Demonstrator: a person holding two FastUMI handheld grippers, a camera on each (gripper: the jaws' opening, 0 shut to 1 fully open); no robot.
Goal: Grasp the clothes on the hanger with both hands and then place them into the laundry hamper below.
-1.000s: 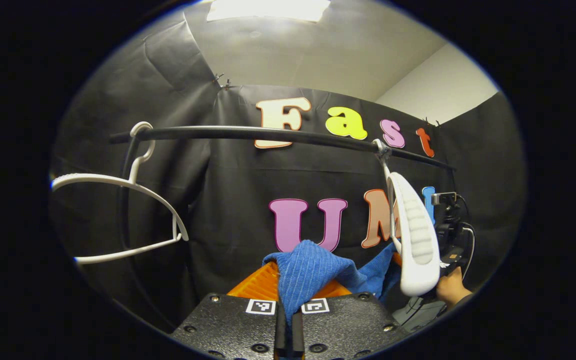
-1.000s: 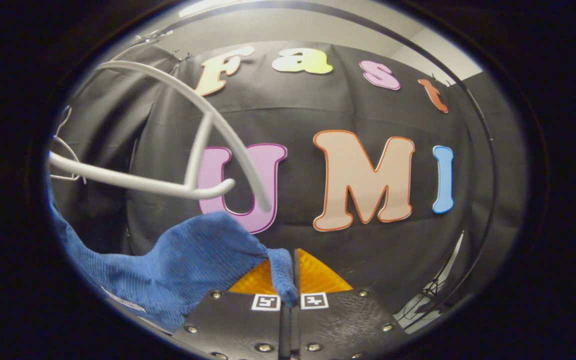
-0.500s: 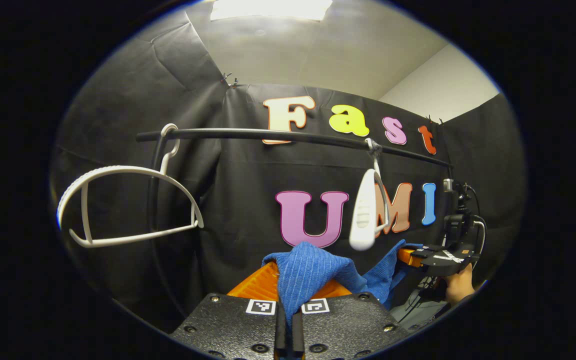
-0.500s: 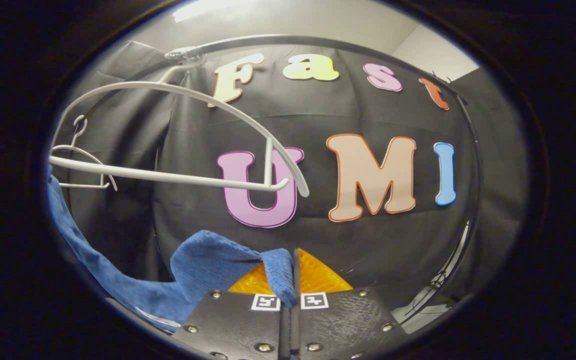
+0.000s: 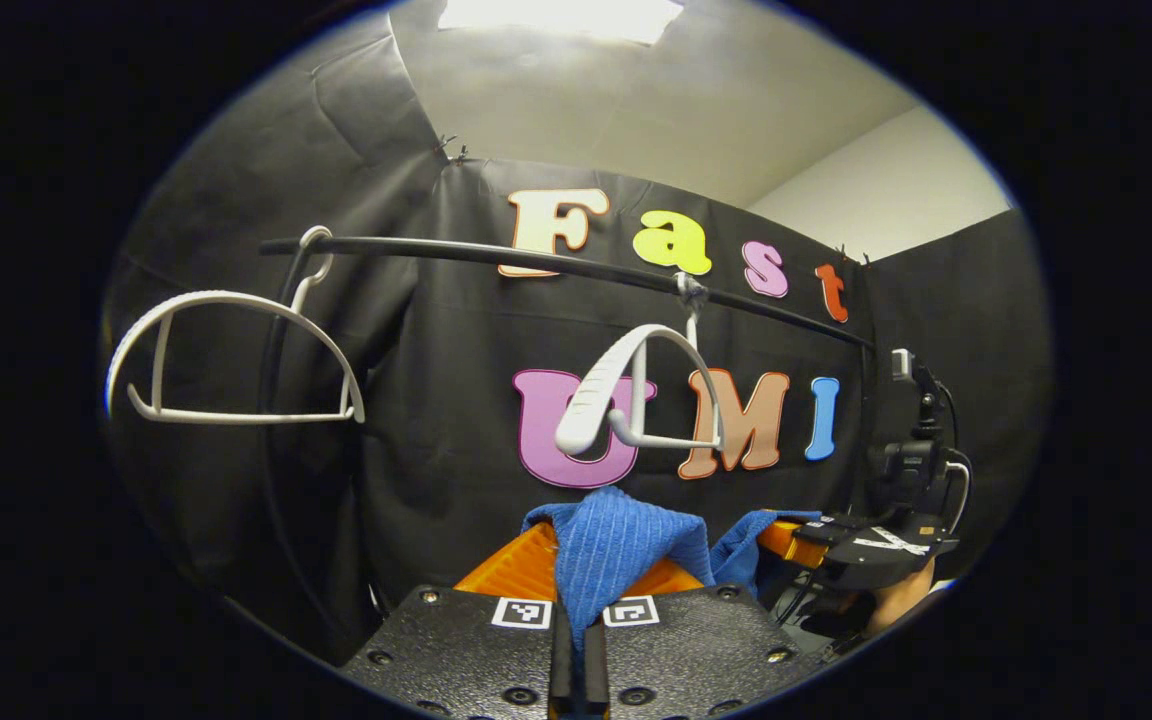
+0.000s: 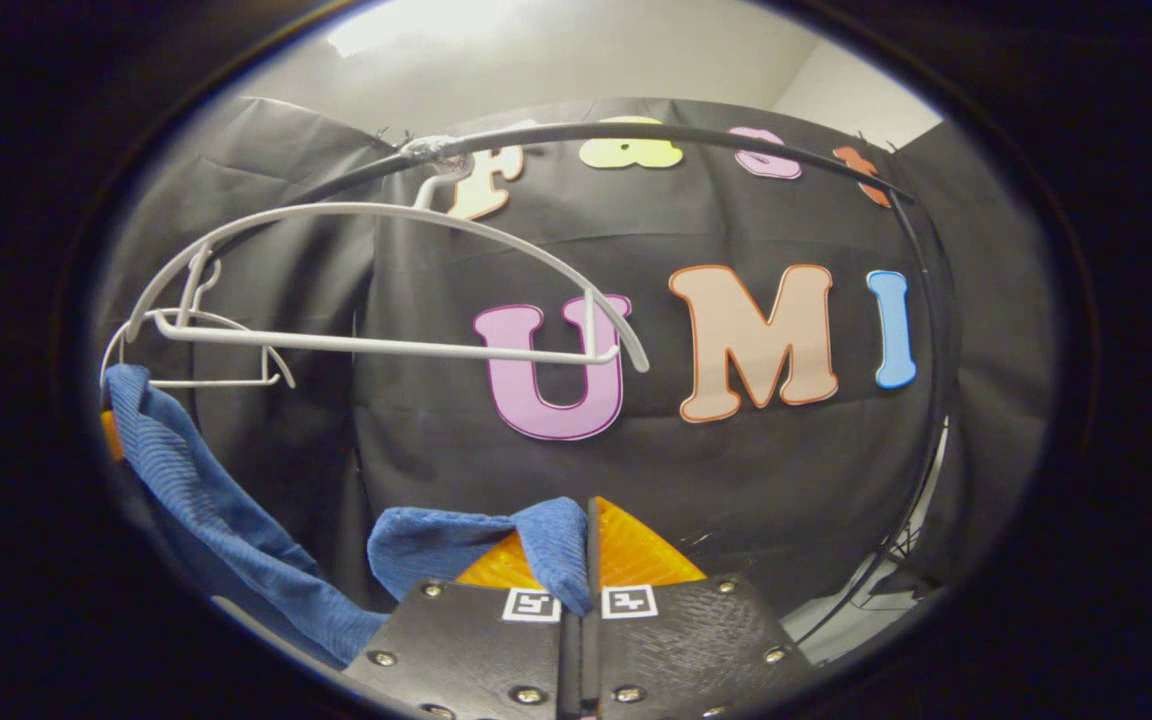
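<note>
Holding the blue garment [image 5: 616, 545] clear of its white hanger [image 5: 636, 385], the left hand-held gripper [image 5: 579, 600] and right hand-held gripper [image 6: 581, 585] are each clamped on a fold. Next, I judge, both lower together toward the hamper. Behind, a black rail [image 5: 496, 262] crosses the cloth wall, carrying a second hanger [image 5: 226, 355].

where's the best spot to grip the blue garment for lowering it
Keep it by its two upper edges, one fold in each claw, as now: left claw and right claw each pinch the blue garment, which sags between them below the empty hanger.
</note>
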